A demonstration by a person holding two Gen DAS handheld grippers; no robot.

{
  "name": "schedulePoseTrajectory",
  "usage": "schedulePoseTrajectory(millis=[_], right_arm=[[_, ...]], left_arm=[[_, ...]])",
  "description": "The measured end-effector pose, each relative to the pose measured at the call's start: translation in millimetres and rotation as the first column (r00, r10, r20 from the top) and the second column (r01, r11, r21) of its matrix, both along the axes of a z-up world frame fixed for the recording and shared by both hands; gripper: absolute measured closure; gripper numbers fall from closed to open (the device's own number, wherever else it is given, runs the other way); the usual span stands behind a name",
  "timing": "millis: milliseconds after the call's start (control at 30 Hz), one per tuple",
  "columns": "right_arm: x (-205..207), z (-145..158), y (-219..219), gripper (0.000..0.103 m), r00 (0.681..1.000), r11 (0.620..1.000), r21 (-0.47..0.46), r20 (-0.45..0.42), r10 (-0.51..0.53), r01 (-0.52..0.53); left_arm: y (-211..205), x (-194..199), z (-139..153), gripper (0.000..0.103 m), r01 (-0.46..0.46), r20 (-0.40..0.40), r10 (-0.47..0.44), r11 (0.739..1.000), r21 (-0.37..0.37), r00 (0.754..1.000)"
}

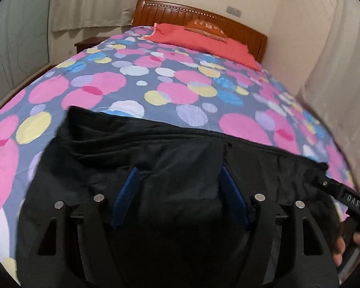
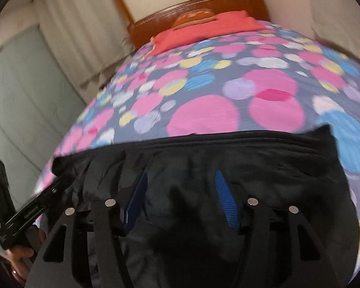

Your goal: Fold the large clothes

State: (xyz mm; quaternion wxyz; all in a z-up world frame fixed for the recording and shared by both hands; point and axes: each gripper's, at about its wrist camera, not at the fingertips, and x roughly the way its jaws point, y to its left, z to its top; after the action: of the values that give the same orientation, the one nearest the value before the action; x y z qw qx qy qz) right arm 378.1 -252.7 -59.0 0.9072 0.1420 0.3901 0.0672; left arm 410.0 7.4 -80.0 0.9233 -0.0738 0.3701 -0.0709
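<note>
A black garment [image 1: 156,148] lies across the near end of the bed [image 1: 136,81], its ribbed hem toward 12 o'clock. The left gripper [image 1: 180,192] has its blue pads spread wide with cloth between them, nothing pinched. The right gripper [image 2: 180,196] is likewise wide apart over the same fabric; a red pillow [image 1: 199,40] lies at the headboard.
</note>
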Motion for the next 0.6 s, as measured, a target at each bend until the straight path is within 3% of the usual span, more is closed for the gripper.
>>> schedulePoseTrajectory(millis=[200,400,600], right_arm=[[20,-36,30,0.045,0.999,0.986,-0.164,-0.045,0.003,-0.010],[24,-62,36,0.044,0.998,0.978,-0.211,-0.059,-0.017,0.004],[20,-68,40,0.044,0.999,0.973,-0.227,-0.018,-0.041,0.036]], left_arm=[[-10,34,-36,0.031,-0.027,-0.081,0.033,0.997,0.068,0.996],[-26,42,-57,0.025,-0.013,-0.067,0.026,0.984,0.179,0.997],[-27,48,-69,0.023,-0.008,-0.083,0.025,0.982,0.191,0.996]])
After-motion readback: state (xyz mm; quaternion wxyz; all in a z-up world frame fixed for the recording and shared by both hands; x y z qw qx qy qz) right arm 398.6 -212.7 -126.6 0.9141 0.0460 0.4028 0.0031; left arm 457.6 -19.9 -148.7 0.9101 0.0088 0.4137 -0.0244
